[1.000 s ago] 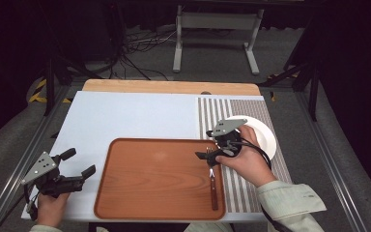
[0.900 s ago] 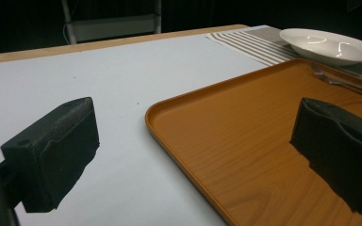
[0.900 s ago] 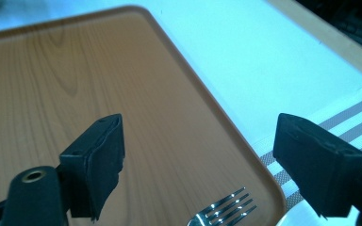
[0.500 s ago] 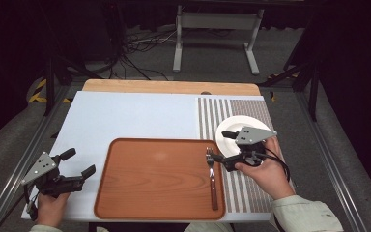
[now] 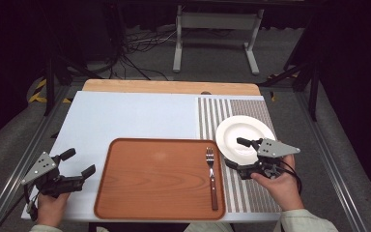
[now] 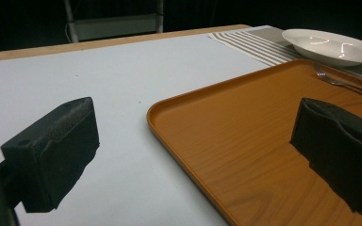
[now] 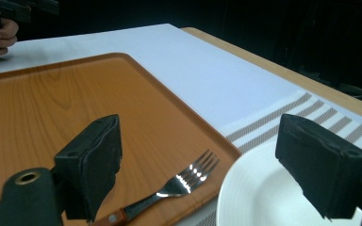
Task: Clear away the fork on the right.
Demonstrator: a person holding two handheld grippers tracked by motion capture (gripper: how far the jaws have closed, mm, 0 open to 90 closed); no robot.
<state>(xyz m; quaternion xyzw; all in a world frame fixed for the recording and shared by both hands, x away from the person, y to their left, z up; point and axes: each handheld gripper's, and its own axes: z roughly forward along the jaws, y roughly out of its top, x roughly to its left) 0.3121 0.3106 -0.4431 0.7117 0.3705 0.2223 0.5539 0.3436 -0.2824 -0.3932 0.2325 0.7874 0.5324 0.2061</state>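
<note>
A wooden-handled fork [image 5: 211, 175] lies along the right side of the orange-brown tray [image 5: 159, 193], tines pointing away from me. A white plate [image 5: 244, 131] sits on the striped mat just right of the tray. My right gripper [image 5: 234, 152] hovers open over the plate's near-left edge, pointing left toward the fork, with nothing between its jaws. In the right gripper view the fork [image 7: 188, 181] and plate [image 7: 264, 197] lie below the right gripper [image 7: 207, 162]. My left gripper [image 5: 79, 162] rests open at the tray's left edge. Between its jaws the left gripper view shows the tray [image 6: 264, 141].
A striped placemat [image 5: 222, 113] covers the right part of the pale table top [image 5: 125, 116], with a wooden strip [image 5: 169, 87] along the far edge. Metal stand legs [image 5: 212, 29] and cables stand on the floor beyond. The other hand [image 7: 0, 28] appears far off.
My right gripper has moved right, from over the fork's tines on the tray to the plate's near-left edge. The fork stays lying on the tray. The left gripper has not moved.
</note>
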